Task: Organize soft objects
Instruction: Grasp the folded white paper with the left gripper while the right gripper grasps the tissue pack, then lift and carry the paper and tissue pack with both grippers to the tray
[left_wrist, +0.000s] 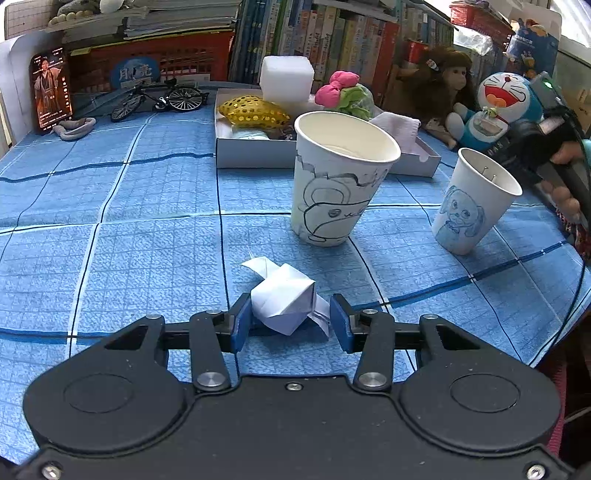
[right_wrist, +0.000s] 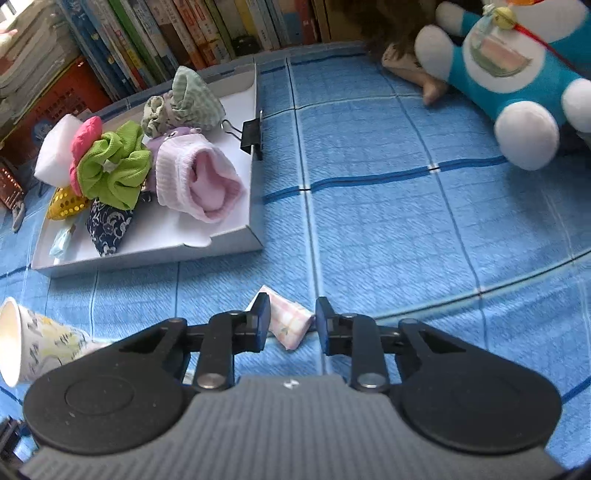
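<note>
1. White folded paper piece (left_wrist: 284, 297) lies on the blue-clothed table (left_wrist: 147, 221) between the left gripper (left_wrist: 288, 323) pads; the left pad touches it, and a clamp cannot be told.
2. Pink checked tissue packet (right_wrist: 291, 321) sits near the white tray (right_wrist: 236, 236), clamped by the right gripper (right_wrist: 291, 319).

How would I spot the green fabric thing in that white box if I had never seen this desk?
Find the shallow white cardboard tray on the blue checked tablecloth, in front of the row of books. The lime-green ruffled fabric scrunchie lies there, between a rolled pale pink sock and a white foam block. Only it is bright green, with a hot-pink bow.
</note>
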